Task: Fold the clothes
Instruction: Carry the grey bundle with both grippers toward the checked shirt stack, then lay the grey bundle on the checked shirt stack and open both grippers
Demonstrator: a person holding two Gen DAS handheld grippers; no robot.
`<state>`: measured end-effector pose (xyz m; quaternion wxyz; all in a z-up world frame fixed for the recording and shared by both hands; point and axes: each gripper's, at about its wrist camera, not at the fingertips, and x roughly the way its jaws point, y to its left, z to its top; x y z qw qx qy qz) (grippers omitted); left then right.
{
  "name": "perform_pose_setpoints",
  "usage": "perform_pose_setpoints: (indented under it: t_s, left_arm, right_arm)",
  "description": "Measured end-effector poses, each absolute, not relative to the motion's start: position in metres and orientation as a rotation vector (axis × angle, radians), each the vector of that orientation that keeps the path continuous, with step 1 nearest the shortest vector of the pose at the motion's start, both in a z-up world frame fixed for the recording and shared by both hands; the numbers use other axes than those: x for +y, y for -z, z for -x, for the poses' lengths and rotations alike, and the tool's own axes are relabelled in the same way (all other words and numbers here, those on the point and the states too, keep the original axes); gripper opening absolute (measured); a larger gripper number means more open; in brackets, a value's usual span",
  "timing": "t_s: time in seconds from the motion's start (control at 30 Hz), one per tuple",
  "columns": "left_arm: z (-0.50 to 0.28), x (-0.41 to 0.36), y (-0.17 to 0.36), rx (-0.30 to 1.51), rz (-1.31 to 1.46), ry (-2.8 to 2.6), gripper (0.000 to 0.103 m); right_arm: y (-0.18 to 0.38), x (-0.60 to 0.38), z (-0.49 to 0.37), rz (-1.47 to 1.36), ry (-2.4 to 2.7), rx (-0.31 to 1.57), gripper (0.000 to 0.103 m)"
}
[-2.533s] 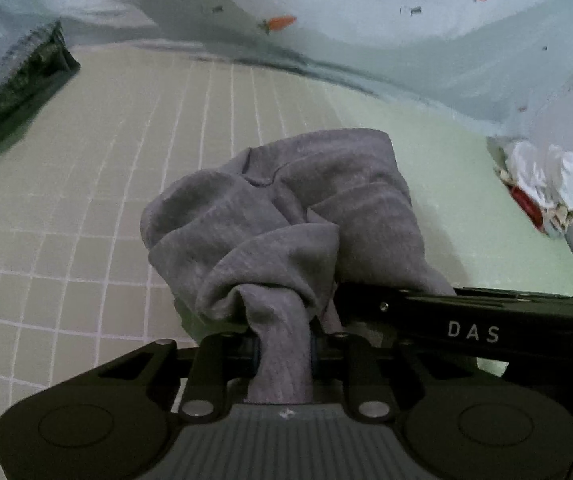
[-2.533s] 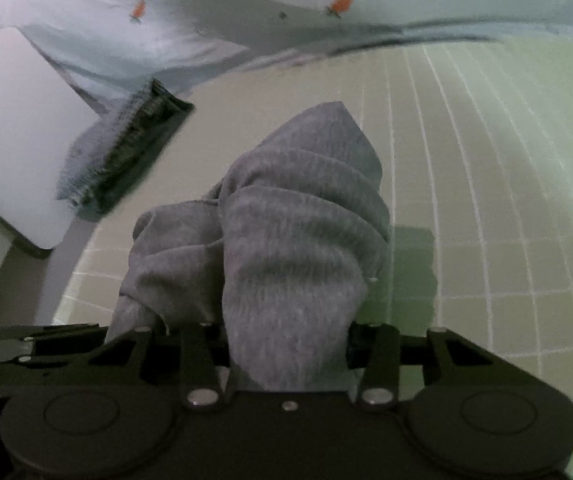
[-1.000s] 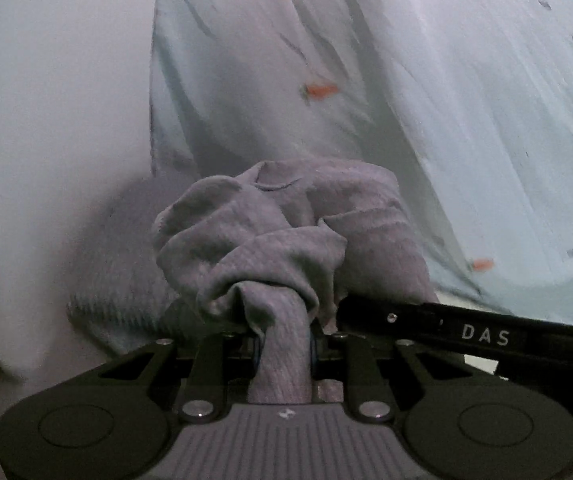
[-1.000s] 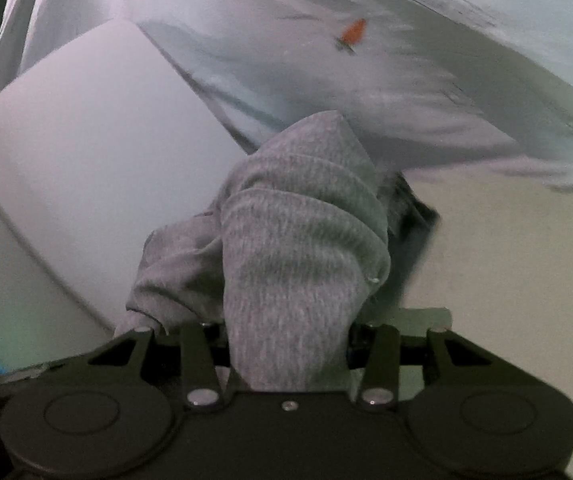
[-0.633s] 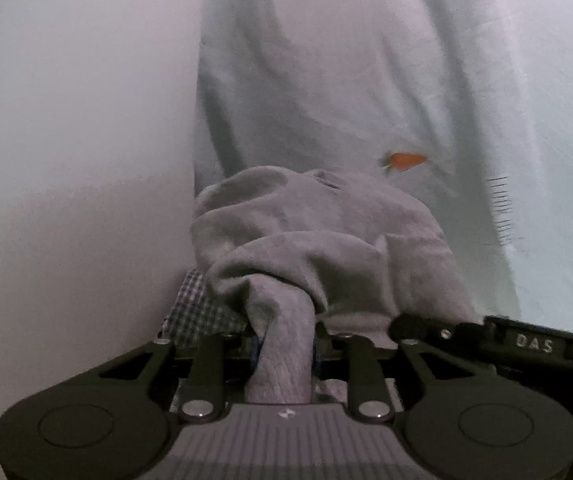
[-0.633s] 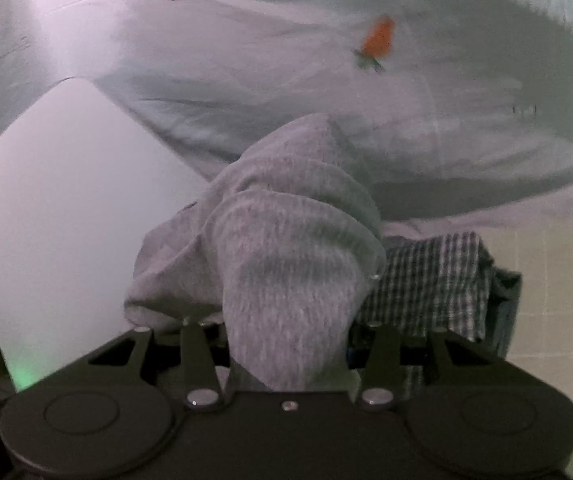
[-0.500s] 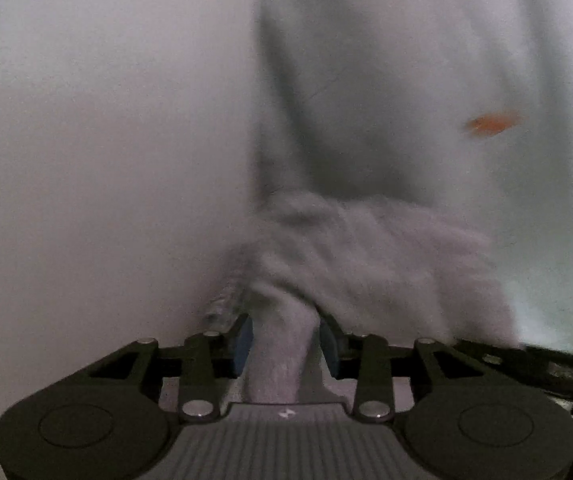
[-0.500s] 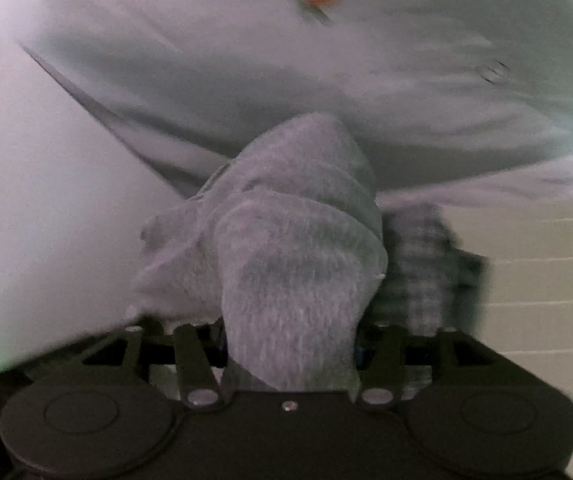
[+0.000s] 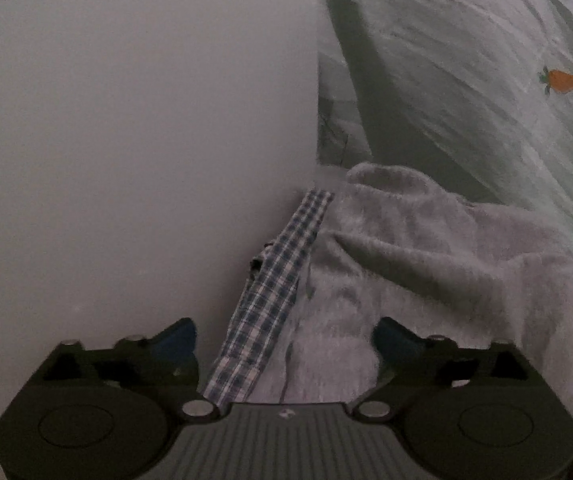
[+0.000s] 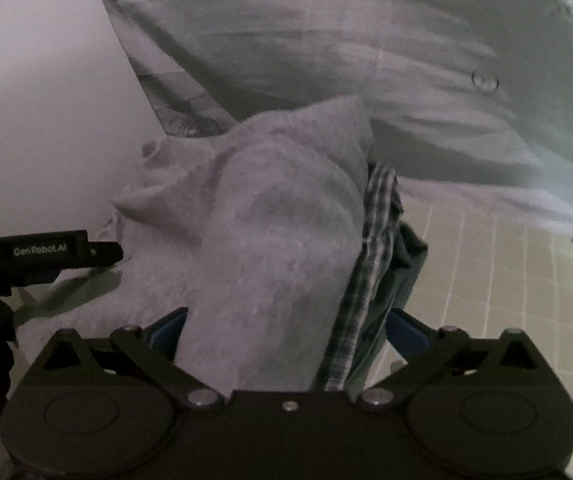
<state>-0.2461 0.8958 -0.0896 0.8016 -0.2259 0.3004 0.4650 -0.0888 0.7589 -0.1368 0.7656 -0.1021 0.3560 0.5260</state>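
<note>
The folded grey garment [image 9: 426, 264] lies on top of a folded checked garment [image 9: 274, 292] next to a white wall. My left gripper [image 9: 286, 344] is open, its jaws spread wide on either side of the grey cloth. In the right wrist view the grey garment [image 10: 270, 232] sits on the checked garment [image 10: 370, 264], and my right gripper [image 10: 286, 328] is open around both. The left gripper's finger [image 10: 46, 250] shows at the left of the right wrist view.
A white wall [image 9: 126, 140] stands close on the left. A pale blue sheet with carrot prints [image 9: 486, 80] hangs behind the pile. The green gridded mat [image 10: 506, 288] extends to the right.
Both grippers carried the grey garment from the mat to the pile of checked cloth by the wall, set it down and opened their jaws.
</note>
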Motion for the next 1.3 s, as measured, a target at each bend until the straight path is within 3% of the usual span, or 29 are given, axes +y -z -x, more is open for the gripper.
perform_pose_setpoints:
  t_s: [0.3, 0.53, 0.97, 1.3]
  left_arm:
    - [0.286, 0.85, 0.085, 0.662, 0.54, -1.063, 0.103]
    - [0.308, 0.785, 0.029, 0.425, 0.475, -0.989, 0.103]
    - [0.343, 0.598, -0.022, 0.307, 0.372, -0.927, 0.103]
    - [0.37, 0.441, -0.01, 0.409, 0.357, -0.998, 0.103]
  right_arm:
    - [0.118, 0.723, 0.108, 0.28, -1.111, 0.707, 0.103]
    - [0.082, 0.665, 0.141, 0.264, -1.136, 0.586, 0.103]
    - [0.026, 0.497, 0.191, 0.171, -1.129, 0.486, 0.103]
    - [0.029, 0.355, 0.209, 0.201, -1.122, 0.489, 0.103]
